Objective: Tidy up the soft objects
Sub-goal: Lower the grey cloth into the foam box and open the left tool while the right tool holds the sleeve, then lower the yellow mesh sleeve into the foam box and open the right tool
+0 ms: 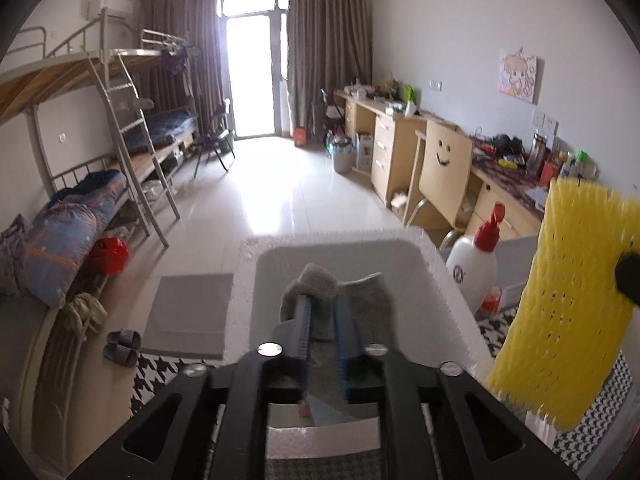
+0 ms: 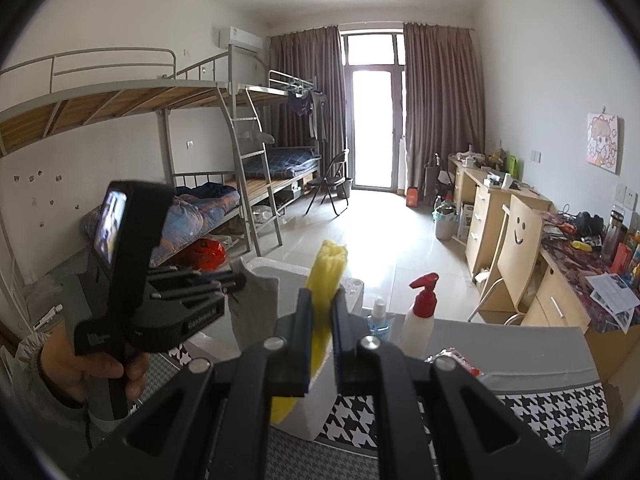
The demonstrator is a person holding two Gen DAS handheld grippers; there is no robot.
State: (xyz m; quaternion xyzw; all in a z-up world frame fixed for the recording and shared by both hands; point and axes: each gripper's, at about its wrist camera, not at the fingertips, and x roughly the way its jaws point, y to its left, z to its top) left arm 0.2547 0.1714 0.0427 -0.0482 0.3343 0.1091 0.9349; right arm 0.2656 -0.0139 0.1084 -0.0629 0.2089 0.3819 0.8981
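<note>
The left gripper (image 1: 322, 314) stands slightly parted over the white foam box (image 1: 436, 276), grey cloth (image 1: 320, 292) loose between its fingers. The right gripper (image 2: 320, 312) pinches a yellow foam net (image 2: 330, 264) beside it.

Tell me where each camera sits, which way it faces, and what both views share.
Left wrist: sits on the left tongs, looking down into the white foam box where a grey cloth hangs between the tongs' fingers; only the tongs show.
Right wrist: sits on the right tongs, shut on the yellow foam net, facing the window; the person's left hand and the left tongs show.
Shared: foam box, grey cloth, yellow foam net, red-capped bottle, bunk beds, smiley chair.
</note>
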